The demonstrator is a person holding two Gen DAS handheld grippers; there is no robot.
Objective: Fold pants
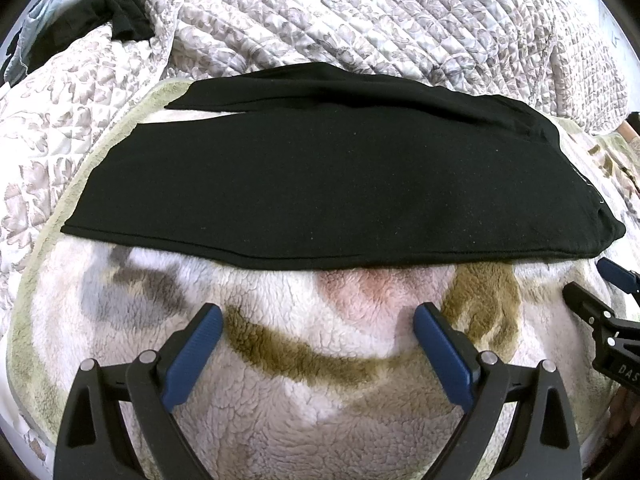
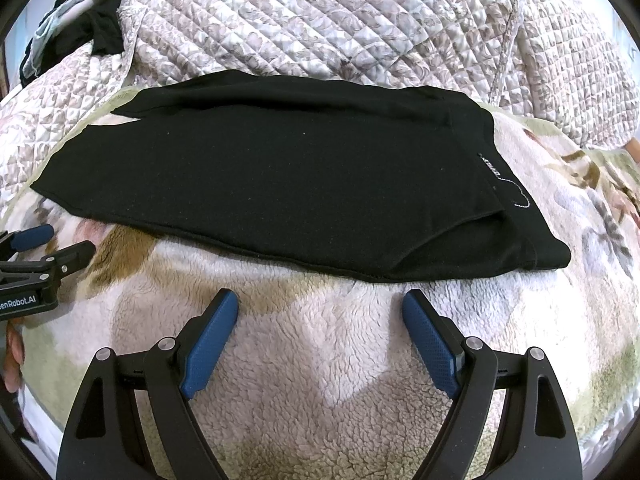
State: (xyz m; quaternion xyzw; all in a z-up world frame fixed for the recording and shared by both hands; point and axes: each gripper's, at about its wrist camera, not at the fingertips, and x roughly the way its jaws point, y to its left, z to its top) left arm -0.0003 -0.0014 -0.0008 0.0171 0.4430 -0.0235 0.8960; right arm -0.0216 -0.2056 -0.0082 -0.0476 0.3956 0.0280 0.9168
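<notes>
Black pants [image 1: 320, 184] lie flat on a fleece blanket [image 1: 320, 380], folded lengthwise with one leg over the other, waistband to the right and leg ends to the left. In the right wrist view the pants [image 2: 280, 184] show a small white label near the waistband. My left gripper [image 1: 318, 320] is open and empty, just in front of the pants' near edge. My right gripper [image 2: 320, 308] is open and empty, in front of the near edge towards the waist end. Each gripper shows at the side of the other's view: the right one [image 1: 600, 292], the left one [image 2: 56, 246].
The fleece blanket [image 2: 320, 400] lies on a quilted floral bedspread [image 1: 360, 12] that rises behind the pants. A heap of dark and light clothes [image 1: 100, 20] sits at the far left corner, also in the right wrist view [image 2: 88, 24].
</notes>
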